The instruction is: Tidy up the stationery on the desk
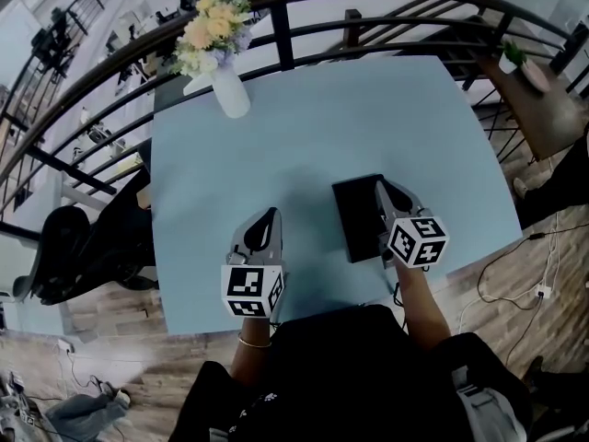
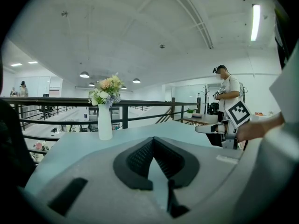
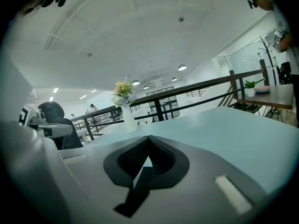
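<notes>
The pale blue table (image 1: 368,109) carries a white vase (image 1: 230,92) (flowers in it) and a black box (image 1: 354,215).

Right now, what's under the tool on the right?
A flat black rectangular object lies on the blue table beneath the right tool. The tool covers the object's right side, so anything lying there cannot be seen.

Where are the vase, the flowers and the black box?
vase (image 1: 230,95), head view, on its white body.
flowers (image 1: 213,28), head view, on the middle blooms.
black box (image 1: 354,217), head view, on its bare left half.
</notes>
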{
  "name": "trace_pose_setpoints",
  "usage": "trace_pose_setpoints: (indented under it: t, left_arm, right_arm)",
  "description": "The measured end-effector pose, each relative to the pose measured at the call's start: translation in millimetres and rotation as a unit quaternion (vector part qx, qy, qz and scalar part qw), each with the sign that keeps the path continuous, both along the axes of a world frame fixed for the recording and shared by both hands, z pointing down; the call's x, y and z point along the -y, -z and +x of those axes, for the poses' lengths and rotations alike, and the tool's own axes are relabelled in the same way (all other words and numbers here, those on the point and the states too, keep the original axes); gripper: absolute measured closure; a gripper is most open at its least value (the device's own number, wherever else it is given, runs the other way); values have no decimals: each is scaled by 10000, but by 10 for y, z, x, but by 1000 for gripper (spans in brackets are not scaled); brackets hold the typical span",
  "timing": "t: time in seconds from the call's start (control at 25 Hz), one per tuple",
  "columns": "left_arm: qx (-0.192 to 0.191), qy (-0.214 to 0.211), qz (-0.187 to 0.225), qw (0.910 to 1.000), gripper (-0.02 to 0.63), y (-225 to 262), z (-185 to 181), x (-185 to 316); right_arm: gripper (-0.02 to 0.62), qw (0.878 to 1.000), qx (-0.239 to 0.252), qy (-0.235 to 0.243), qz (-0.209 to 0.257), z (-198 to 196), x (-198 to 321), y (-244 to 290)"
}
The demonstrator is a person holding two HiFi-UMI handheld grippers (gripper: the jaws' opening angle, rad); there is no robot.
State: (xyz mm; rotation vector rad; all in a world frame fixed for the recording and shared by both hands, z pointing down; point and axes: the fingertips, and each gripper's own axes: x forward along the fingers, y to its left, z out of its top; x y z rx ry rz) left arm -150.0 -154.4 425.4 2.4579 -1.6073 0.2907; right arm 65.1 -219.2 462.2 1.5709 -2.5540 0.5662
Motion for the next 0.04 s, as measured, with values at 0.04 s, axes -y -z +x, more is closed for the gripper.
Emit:
trace_pose_setpoints:
  t: [0.04]
  left_arm:
    - [1,2,-1,10000,612,-2,-6,-4]
  right_arm:
    - [584,10000,2,-1,3,-5,-4,1]
